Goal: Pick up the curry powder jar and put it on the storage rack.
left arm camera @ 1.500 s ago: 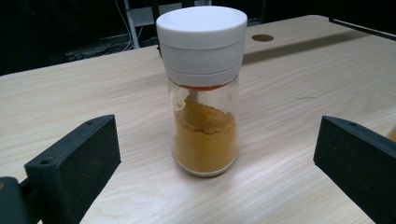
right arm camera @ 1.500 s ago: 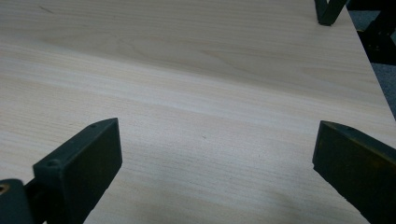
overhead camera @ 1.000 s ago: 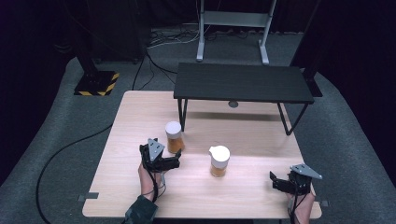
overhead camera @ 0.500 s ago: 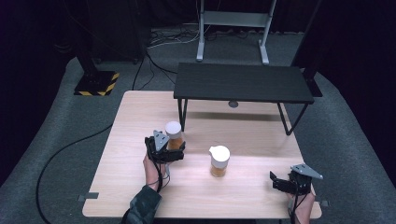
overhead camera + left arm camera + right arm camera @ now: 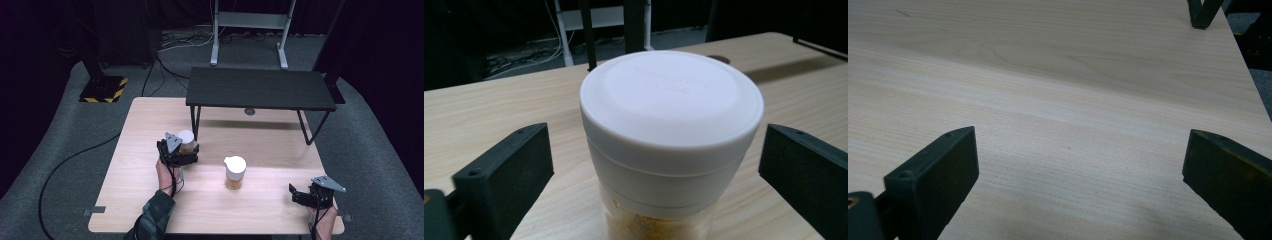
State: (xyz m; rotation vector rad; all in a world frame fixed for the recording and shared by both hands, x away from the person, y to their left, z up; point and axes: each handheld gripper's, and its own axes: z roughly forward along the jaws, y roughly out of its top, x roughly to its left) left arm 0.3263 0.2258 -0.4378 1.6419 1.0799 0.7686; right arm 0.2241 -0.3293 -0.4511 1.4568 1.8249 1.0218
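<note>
Two clear jars with white lids and tan powder stand on the pale wooden table [image 5: 150, 115]. The left jar [image 5: 186, 140] [image 5: 669, 145] sits between the jaws of my left gripper [image 5: 186, 152] [image 5: 659, 175], which is open, its jaws clear of the jar on both sides. The second jar [image 5: 235, 172] stands near the table's middle, apart from both grippers. My right gripper [image 5: 297, 195] [image 5: 1083, 185] rests open near the front right corner, over bare wood.
A low black bench [image 5: 260, 89] stands across the table's far half, one leg [image 5: 193, 122] just behind the left jar. Beyond the table are a metal stand [image 5: 250, 30], floor cables and a hazard-striped base [image 5: 105, 89].
My left gripper has moved forward to the left jar, so the jar now sits between its jaws. The right gripper has stayed put.
</note>
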